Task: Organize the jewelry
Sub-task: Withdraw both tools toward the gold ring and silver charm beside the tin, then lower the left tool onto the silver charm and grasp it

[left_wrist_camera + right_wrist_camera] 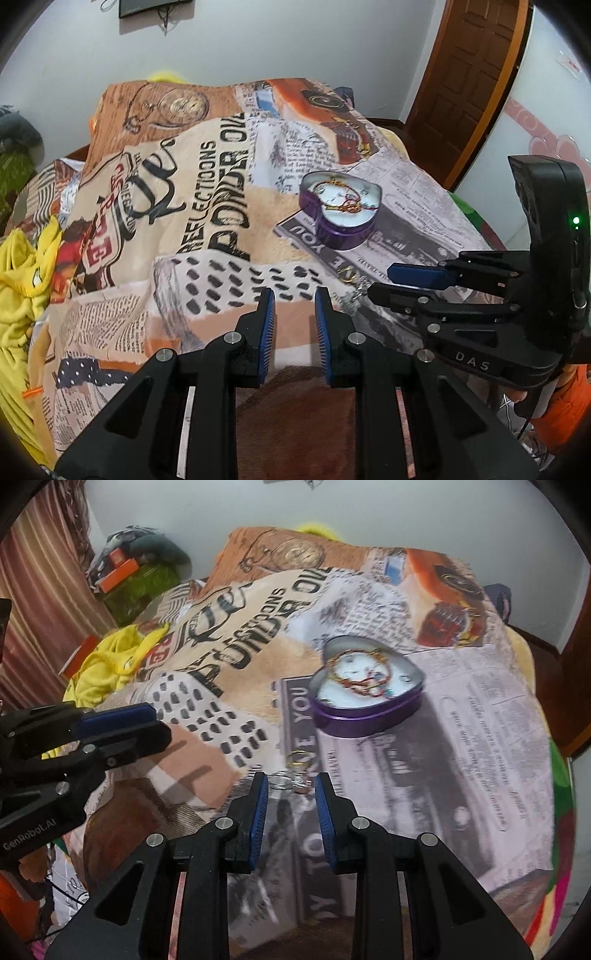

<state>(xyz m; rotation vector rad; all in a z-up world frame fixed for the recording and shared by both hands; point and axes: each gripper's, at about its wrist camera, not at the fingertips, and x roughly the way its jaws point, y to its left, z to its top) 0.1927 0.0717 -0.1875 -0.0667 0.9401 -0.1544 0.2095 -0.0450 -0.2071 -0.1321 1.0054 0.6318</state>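
The loose rings [295,771], small, light, hard and slippery on the soft blanket [480,738], lie just before the purple heart tin [365,716]; we should pinch one across its band; right gripper [291,794] narrow and empty, left gripper [294,317] likewise.

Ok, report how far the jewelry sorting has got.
Done: the purple heart tin lies open on the blanket with a red-and-gold chain inside. In hand: nothing; the left gripper and right gripper are both narrowly open and empty. Left: the loose rings on the blanket, just ahead of the right gripper.
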